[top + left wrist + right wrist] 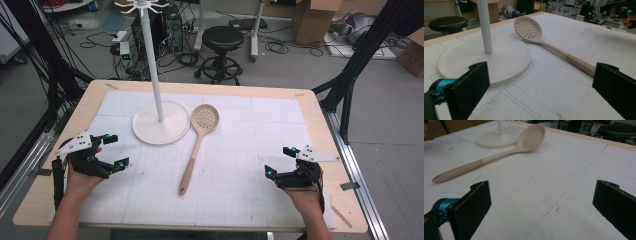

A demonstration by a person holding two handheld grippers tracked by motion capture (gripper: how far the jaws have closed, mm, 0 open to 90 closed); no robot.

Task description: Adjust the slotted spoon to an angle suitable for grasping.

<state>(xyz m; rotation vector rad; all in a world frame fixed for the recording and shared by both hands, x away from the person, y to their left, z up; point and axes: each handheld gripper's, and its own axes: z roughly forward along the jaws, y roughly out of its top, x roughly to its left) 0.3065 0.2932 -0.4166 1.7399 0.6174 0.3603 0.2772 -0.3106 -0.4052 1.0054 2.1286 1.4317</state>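
Over the table (310, 107), hands (82, 182) apart, level.

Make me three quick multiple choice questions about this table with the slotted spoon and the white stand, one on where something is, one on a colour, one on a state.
1. Where does the slotted spoon lie?
A. right of the stand's base, bowl end by it
B. on top of the base
C. hung from the stand's hooks

2. What colour is the stand?
A. black
B. white
C. red

3. How do the jaws of the left claw and the right claw stand?
A. both shut on the spoon
B. one holds the stand
C. both open, holding nothing

Answers: 1 A, the spoon lies flat on the mat beside the round base. 2 B, pole and base are white. 3 C, each gripper view shows bare mat between spread jaws.
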